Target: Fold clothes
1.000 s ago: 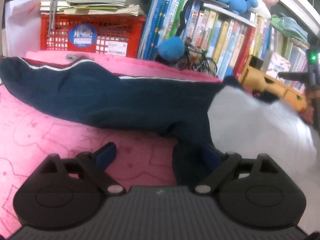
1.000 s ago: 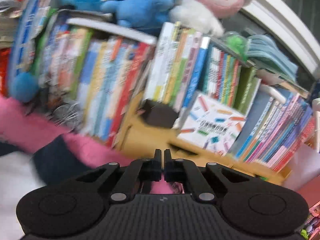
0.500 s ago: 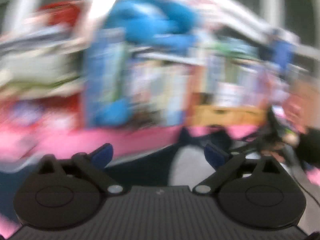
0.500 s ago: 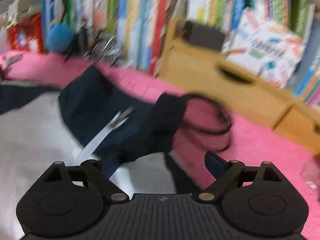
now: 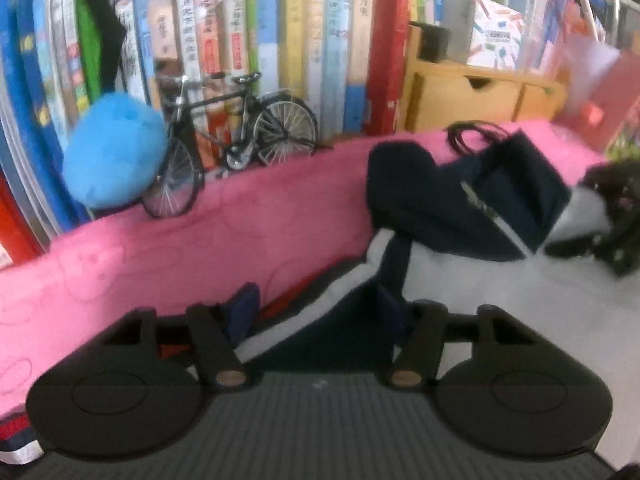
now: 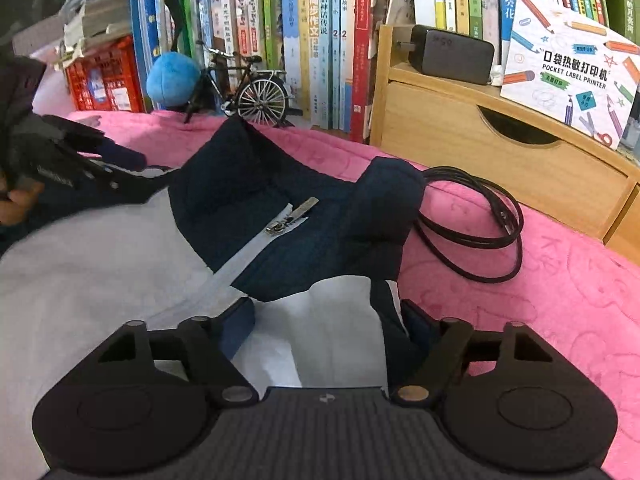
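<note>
1. The jacket (image 6: 120,264), white in the body with a navy collar (image 6: 304,216), lay spread on the pink blanket (image 6: 540,300), its collar end bunched up toward the bookshelf side.
2. The zipper pull (image 6: 294,214) sat on the folded collar, with the pale zipper tape running down from it toward the near edge.
3. The right gripper (image 6: 328,324) hovered low over the jacket's white panel and a navy hem strip; its jaws had just been narrowing but stood apart, cloth lying between them, no pinch visible.
4. The left gripper (image 5: 316,308) came in over the jacket's navy-and-white edge at the blanket; its jaws had just been closing too, half apart, with navy fabric between the blue pads (image 5: 244,312). Whether the right-hand pad pressed the cloth, I could not tell.
5. A black cable (image 6: 480,232) lay coiled on the blanket just beside the collar.
6. Behind, a model bicycle (image 5: 232,140) leaned at the books (image 5: 280,32), a blue plush ball (image 5: 114,152) beside it, and a wooden drawer box (image 6: 500,160) to the right.
</note>
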A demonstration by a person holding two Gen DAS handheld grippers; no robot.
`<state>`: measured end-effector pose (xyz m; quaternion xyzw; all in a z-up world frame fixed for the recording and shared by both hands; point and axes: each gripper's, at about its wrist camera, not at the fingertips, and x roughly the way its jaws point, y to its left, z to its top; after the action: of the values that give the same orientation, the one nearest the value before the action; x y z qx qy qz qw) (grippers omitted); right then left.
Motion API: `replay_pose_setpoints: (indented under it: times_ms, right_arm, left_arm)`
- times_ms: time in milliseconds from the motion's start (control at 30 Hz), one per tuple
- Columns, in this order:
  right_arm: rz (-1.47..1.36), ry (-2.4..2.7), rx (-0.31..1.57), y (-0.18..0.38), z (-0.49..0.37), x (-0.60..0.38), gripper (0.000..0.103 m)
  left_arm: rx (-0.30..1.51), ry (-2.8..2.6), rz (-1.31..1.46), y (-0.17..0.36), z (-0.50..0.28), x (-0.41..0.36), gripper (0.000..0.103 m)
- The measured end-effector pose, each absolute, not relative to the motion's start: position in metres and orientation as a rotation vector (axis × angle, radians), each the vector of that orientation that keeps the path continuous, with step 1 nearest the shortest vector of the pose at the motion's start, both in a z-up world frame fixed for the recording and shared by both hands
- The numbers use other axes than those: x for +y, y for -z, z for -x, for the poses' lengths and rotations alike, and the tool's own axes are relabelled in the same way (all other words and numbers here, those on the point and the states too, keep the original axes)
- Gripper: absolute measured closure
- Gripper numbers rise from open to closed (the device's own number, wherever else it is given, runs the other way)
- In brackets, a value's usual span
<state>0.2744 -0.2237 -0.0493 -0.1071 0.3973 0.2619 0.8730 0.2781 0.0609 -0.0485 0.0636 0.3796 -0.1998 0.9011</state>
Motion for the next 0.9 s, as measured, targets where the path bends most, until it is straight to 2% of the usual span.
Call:
replay_pose_setpoints:
  times_ms: [33,67,100,133,200,233,467,600,900]
  right_arm:
    - [0.222,-0.548,0.830,0.048,-0.274,-0.224,0.039]
    - [0.224,-0.549,0.827,0.047,-0.272,-0.223,0.043]
    - [0.219,-0.540,0.826,0.046,-0.270,-0.222,0.054]
    - [0.216,-0.525,0.824,0.044,-0.266,-0.221,0.070]
    - [0.241,-0.499,0.804,0.041,-0.257,-0.216,0.088]
    - [0.274,-0.476,0.778,0.039,-0.250,-0.211,0.092]
    - [0.482,-0.344,0.484,-0.006,-0.238,-0.181,0.094]
    - [0.466,-0.335,0.505,-0.003,-0.275,-0.179,0.093]
    - [0.477,-0.278,0.585,0.060,-0.311,-0.176,0.091]
  left_arm:
    - [0.789,0.393,-0.123,0.047,-0.275,0.059,0.063]
    - [0.791,0.372,-0.118,0.045,-0.271,0.056,0.079]
    - [0.793,0.350,-0.114,0.043,-0.268,0.054,0.086]
    - [0.795,0.329,-0.110,0.042,-0.265,0.052,0.092]
    - [0.785,0.302,-0.096,0.037,-0.259,0.048,0.097]
    - [0.771,0.288,-0.095,0.034,-0.258,0.046,0.097]
    - [0.596,0.204,-0.105,-0.012,-0.274,0.040,0.098]
    - [0.608,0.161,-0.127,0.007,-0.299,0.034,0.098]
    - [0.674,0.127,-0.164,0.061,-0.331,0.025,0.098]
